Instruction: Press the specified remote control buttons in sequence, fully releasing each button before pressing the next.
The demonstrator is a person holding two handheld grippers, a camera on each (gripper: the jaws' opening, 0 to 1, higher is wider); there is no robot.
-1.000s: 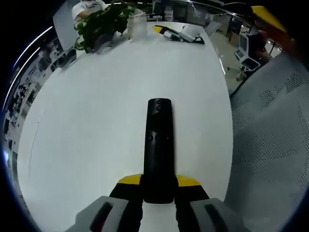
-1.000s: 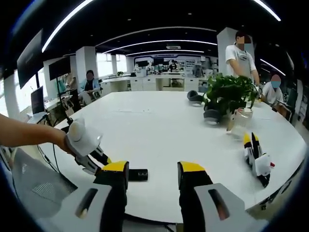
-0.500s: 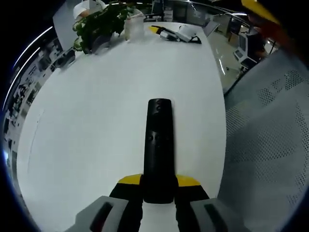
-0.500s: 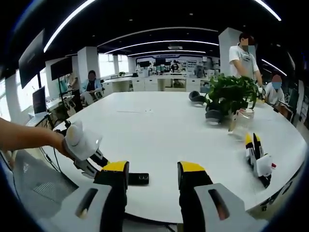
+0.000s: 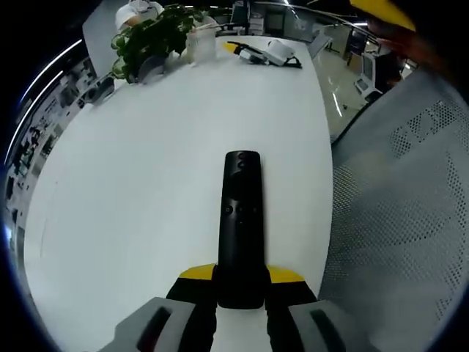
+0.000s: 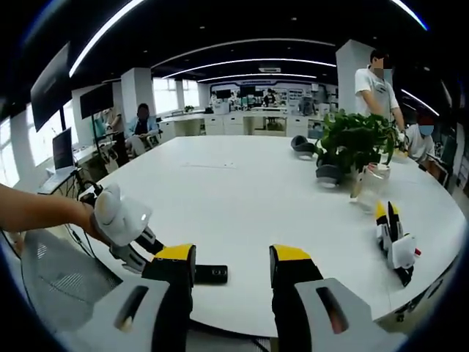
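Left gripper [image 5: 240,282] clamps remote [image 5: 241,220]; plant [image 5: 150,37] beyond

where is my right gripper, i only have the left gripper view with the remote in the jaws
Observer: The right gripper hangs near the table edge, jaws open and empty.
Operator: is it over the remote yet
Observer: No. In the right gripper view the remote control lies low on the left, partly behind the left jaw.
Operator: anything else nearby
Observer: A spare yellow-tipped gripper rests on the table to its right, beyond it a potted plant.
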